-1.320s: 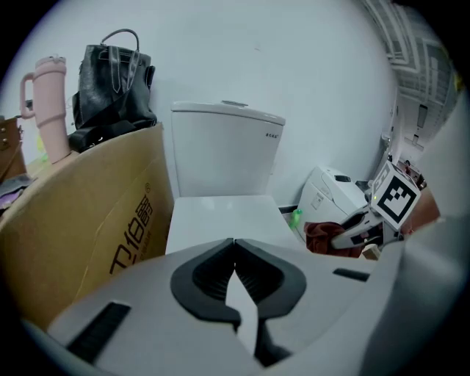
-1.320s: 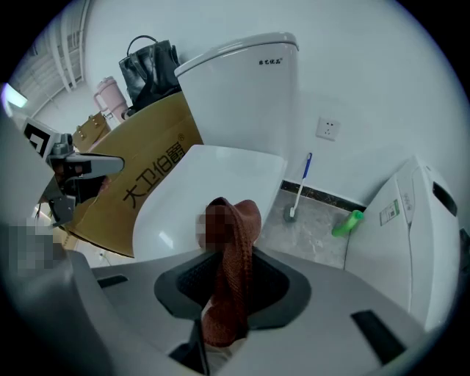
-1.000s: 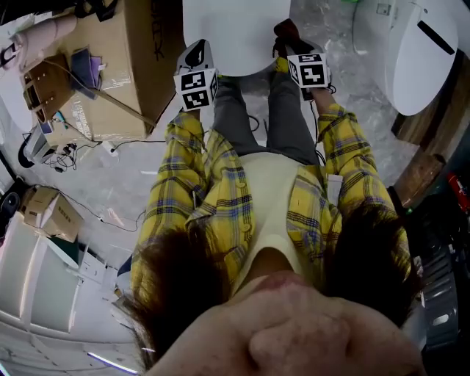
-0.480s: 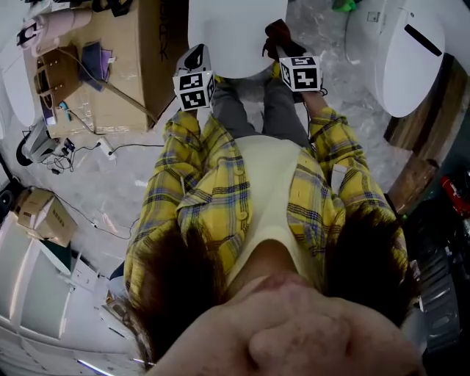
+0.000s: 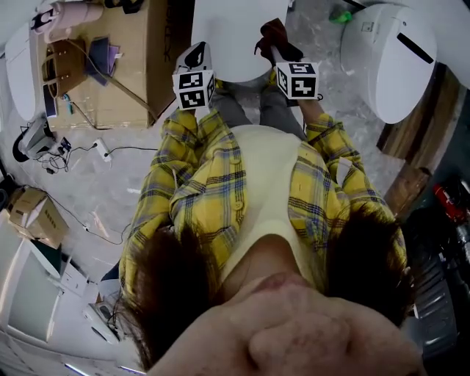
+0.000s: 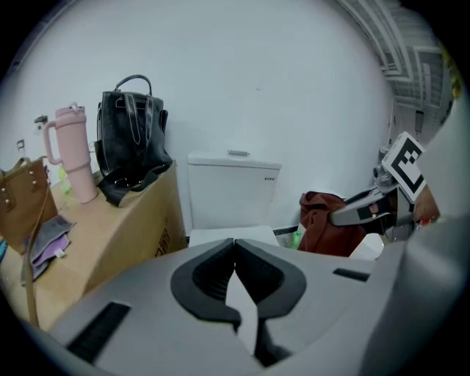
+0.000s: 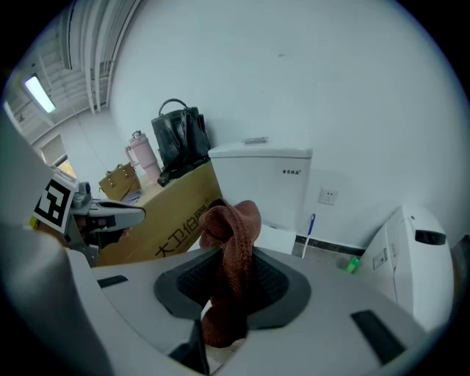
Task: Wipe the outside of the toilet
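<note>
Moved: right gripper (image 5: 277, 53) has carried the rag (image 5: 270, 35) a little toward 9 o'clock, up to the toilet's (image 5: 228, 29) 3 o'clock edge; the left gripper (image 5: 194, 55) has kept its place at the 8 o'clock edge.
Meaning: judged from this, the wipe of the outer side is just starting; no view shows whether cloth and porcelain touch.
Right gripper: jaws clamped on the rag (image 7: 231, 235), which stands up in a bunched fold above them and hangs out below.
Left gripper: jaws (image 6: 235, 253) together at the tips, nothing between them.
Toilet: at 12 o'clock ahead of the person, lid down; its tank (image 6: 231, 187) stands against the wall.
Next: probably press the rag to the bowl's side and drag it down and round.
Around: box (image 5: 121, 66) just beside the toilet at 10 o'clock, carrying a black bag (image 6: 132, 139) and a pink cup (image 6: 73, 154); second toilet (image 5: 393, 59) at 2 o'clock, well apart; green bottle (image 5: 339, 15) on the floor between the two.
In the way: the box crowds the toilet's left side, so reaching that flank looks tight; cables (image 5: 81, 154) trail on the floor at 9 o'clock.
</note>
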`<state>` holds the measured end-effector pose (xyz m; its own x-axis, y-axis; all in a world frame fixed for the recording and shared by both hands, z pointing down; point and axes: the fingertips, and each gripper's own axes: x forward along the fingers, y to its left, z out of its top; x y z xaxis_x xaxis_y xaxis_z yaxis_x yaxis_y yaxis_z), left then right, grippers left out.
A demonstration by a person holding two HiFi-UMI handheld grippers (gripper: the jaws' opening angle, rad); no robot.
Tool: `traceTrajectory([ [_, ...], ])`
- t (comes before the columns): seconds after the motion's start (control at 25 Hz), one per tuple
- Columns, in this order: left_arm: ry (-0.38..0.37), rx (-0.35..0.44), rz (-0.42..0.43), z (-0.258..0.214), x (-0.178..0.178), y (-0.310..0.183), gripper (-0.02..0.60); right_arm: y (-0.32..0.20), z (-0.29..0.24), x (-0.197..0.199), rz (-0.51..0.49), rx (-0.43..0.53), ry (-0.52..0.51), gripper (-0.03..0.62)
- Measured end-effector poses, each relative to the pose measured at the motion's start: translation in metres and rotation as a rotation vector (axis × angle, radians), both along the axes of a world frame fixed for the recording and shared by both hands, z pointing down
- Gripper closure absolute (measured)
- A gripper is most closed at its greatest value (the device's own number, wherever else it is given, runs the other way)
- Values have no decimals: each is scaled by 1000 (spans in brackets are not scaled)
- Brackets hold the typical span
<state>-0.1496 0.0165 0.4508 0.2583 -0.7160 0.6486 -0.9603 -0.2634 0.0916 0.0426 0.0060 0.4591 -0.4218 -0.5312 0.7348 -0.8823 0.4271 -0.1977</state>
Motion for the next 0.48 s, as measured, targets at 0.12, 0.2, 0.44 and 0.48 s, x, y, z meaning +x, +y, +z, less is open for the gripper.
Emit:
traceTrajectory([
  [0.12, -1, 44, -5, -19, 2, -7, 573, -7, -20, -3, 7, 45, -20, 479],
  [0.2, 14, 70, -13, -32, 3, -11, 573, -10, -33, -4, 11, 77, -28, 479],
  [0.44, 16, 155, -36, -72, 4, -21, 573, -18, -67, -3, 34, 148, -74, 479],
  [0.48, 17, 165, -41, -78, 3, -22, 573, -18, -72, -2, 37, 157, -80, 479],
])
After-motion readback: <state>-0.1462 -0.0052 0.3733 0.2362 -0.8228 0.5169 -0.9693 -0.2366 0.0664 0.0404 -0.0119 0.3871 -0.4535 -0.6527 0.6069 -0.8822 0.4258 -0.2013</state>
